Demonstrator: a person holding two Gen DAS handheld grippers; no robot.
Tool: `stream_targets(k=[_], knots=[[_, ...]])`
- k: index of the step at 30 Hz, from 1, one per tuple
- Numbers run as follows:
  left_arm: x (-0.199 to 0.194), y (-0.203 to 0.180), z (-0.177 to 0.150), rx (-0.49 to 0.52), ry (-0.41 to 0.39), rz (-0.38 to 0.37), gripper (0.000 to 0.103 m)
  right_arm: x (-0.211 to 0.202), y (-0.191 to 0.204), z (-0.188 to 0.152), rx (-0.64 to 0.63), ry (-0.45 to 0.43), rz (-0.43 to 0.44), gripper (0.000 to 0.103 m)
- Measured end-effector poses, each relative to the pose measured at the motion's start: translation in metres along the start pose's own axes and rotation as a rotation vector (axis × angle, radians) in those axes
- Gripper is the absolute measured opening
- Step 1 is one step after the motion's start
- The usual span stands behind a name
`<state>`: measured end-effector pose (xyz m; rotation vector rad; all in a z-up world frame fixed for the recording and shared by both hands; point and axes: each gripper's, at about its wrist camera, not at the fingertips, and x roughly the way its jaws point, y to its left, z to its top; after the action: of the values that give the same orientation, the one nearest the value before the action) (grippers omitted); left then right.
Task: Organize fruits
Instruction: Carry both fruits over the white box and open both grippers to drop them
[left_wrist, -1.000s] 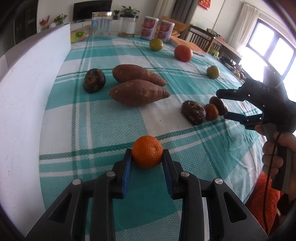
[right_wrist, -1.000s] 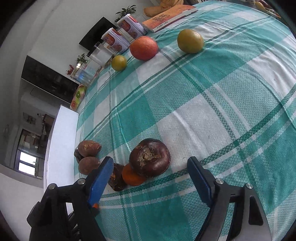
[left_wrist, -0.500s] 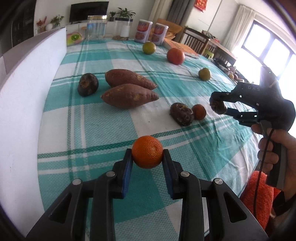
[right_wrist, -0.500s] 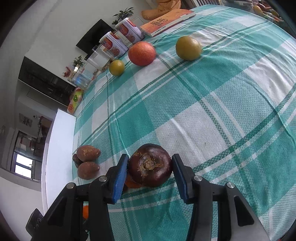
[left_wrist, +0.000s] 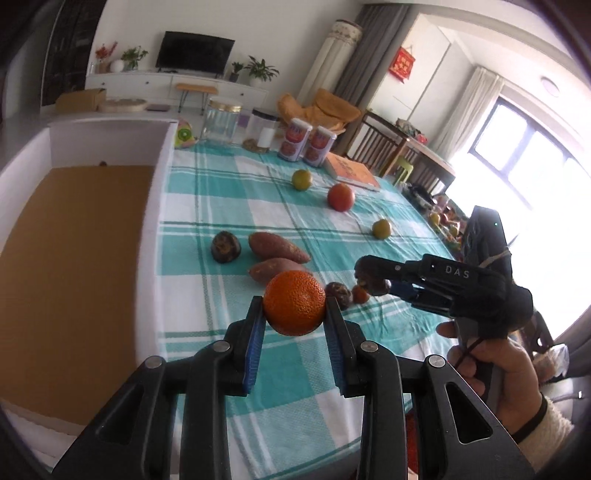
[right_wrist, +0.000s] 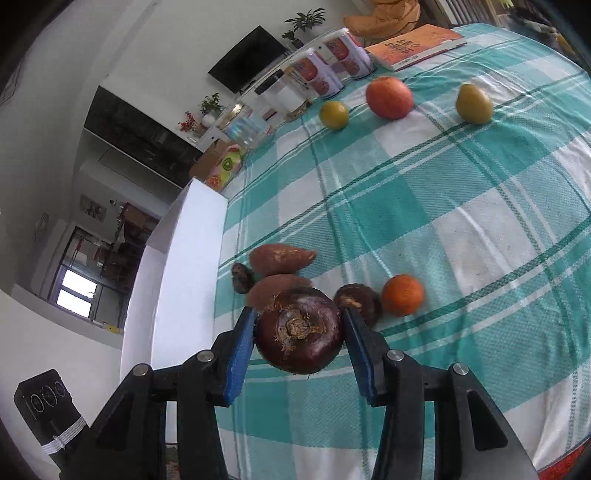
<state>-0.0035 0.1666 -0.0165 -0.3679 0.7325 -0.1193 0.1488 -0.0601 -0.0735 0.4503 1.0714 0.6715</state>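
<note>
My left gripper (left_wrist: 294, 314) is shut on an orange tangerine (left_wrist: 294, 302) and holds it above the checked tablecloth (left_wrist: 229, 206). My right gripper (right_wrist: 300, 332) is shut on a dark purple mangosteen (right_wrist: 299, 341), lifted off the cloth; it also shows in the left wrist view (left_wrist: 373, 280). On the cloth lie two sweet potatoes (right_wrist: 282, 258), another mangosteen (right_wrist: 357, 299), a small tangerine (right_wrist: 402, 294), a dark fruit (left_wrist: 225, 246), a red apple (right_wrist: 389, 96) and two yellow-green fruits (right_wrist: 333, 114).
A white box (left_wrist: 74, 236) with a brown cardboard floor stands along the table's left side. Cans (left_wrist: 306, 144), jars (left_wrist: 221, 123) and an orange book (left_wrist: 351, 171) stand at the far end. The table's right edge drops off near chairs.
Both grippers have risen with their fruit. The right gripper closed on the mangosteen and lifted it off the cloth. The left view now looks down into the white box.
</note>
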Motion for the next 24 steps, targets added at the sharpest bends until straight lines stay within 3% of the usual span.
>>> stream_targets(k=[3, 5, 7, 11, 12, 13, 15, 18, 20, 24], knots=[[-0.026, 0.042, 0.008, -0.042, -0.056, 0.159, 0.032, 0.025, 0.076, -0.015, -0.132, 0.068, 0.129, 0.048], [-0.033, 0.075, 0.005, -0.089, -0.056, 0.283, 0.032, 0.045, 0.12, -0.027, -0.209, 0.123, 0.201, 0.048], [-0.037, 0.105, -0.003, -0.146, -0.046, 0.361, 0.032, 0.066, 0.151, -0.038, -0.257, 0.174, 0.248, 0.048], [-0.042, 0.138, -0.02, -0.227, -0.031, 0.45, 0.034, 0.106, 0.176, -0.051, -0.312, 0.225, 0.233, 0.049], [-0.041, 0.141, -0.022, -0.231, -0.028, 0.464, 0.04, 0.112, 0.178, -0.053, -0.314, 0.233, 0.227, 0.054], [-0.042, 0.142, -0.023, -0.233, -0.029, 0.47, 0.053, 0.114, 0.177, -0.053, -0.302, 0.237, 0.229, 0.06], [-0.045, 0.138, -0.024, -0.229, -0.058, 0.479, 0.07, 0.109, 0.171, -0.049, -0.285, 0.211, 0.241, 0.061], [-0.043, 0.122, -0.018, -0.2, -0.098, 0.457, 0.074, 0.077, 0.164, -0.038, -0.311, 0.117, 0.214, 0.061], [-0.038, 0.108, -0.011, -0.18, -0.112, 0.395, 0.074, 0.053, 0.147, -0.03, -0.325, 0.042, 0.167, 0.061], [-0.023, 0.056, -0.01, -0.1, -0.109, 0.216, 0.081, -0.002, 0.09, -0.024, -0.372, -0.175, -0.075, 0.067]])
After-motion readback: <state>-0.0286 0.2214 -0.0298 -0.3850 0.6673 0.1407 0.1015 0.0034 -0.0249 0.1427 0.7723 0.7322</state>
